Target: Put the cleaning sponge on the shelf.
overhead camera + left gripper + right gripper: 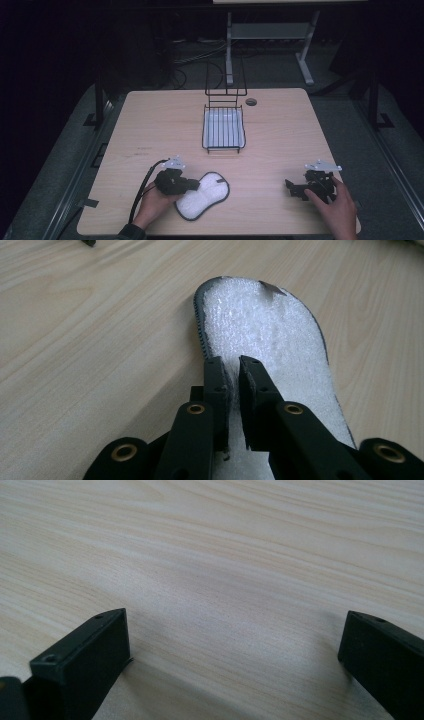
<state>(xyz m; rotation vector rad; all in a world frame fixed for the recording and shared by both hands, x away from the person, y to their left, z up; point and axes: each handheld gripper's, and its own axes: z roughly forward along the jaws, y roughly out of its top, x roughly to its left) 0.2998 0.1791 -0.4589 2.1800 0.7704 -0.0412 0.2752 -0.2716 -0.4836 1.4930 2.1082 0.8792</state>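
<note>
A white fluffy pad with a dark grey border (205, 196) lies flat on the table near its front edge. My left gripper (196, 185) rests at the pad's left end. In the left gripper view the two jaws are closed on the pad's edge (260, 330), with the gripper (231, 365) pinching its white pile. My right gripper (291, 188) sits low over bare wood at the front right, held by a hand. Its jaws stand wide apart in the right gripper view (235, 640), with nothing between them.
A black wire rack with a white tray (223, 129) stands at the table's middle back, a taller wire frame (225, 82) behind it. A round cable hole (251, 102) sits beside it. The wooden table (150, 130) ends near both hands.
</note>
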